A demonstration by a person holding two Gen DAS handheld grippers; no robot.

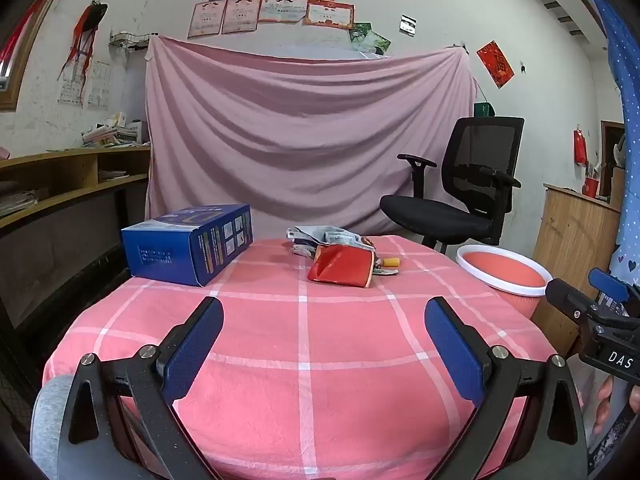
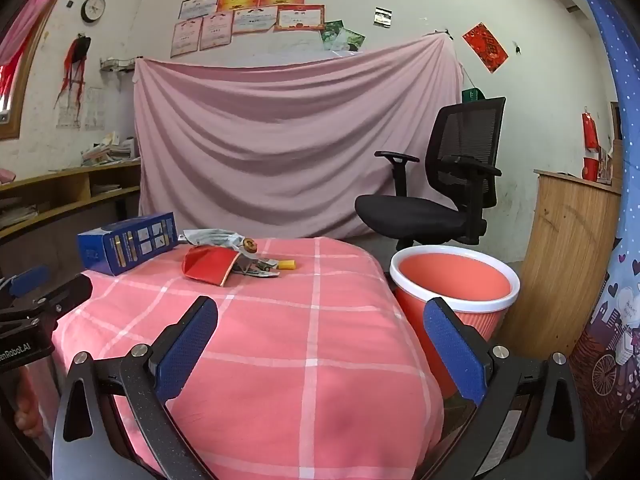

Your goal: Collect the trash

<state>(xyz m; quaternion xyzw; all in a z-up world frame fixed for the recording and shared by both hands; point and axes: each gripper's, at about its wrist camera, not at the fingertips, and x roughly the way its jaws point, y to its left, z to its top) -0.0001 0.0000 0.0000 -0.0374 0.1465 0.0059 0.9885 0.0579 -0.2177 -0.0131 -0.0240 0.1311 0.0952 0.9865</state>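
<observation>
A crumpled red packet [image 1: 342,268] [image 2: 209,263] lies at the far side of the pink checked table [image 1: 304,344] [image 2: 280,320]. Behind it lies crumpled grey paper [image 1: 326,238] [image 2: 212,236]. A small yellow piece [image 1: 390,262] [image 2: 287,265] and a silvery wrapper [image 2: 260,269] lie to its right. A round brown bit [image 2: 250,246] sits on the pile. A coral bin with a white rim [image 1: 506,274] [image 2: 452,284] stands right of the table. My left gripper [image 1: 324,344] and right gripper [image 2: 320,344] are open and empty over the near table.
A blue box [image 1: 188,246] [image 2: 128,242] lies at the table's far left. A black office chair [image 1: 464,188] [image 2: 440,184] stands behind the bin. A wooden cabinet [image 2: 568,264] is at the right. A pink sheet hangs behind. Shelves line the left wall.
</observation>
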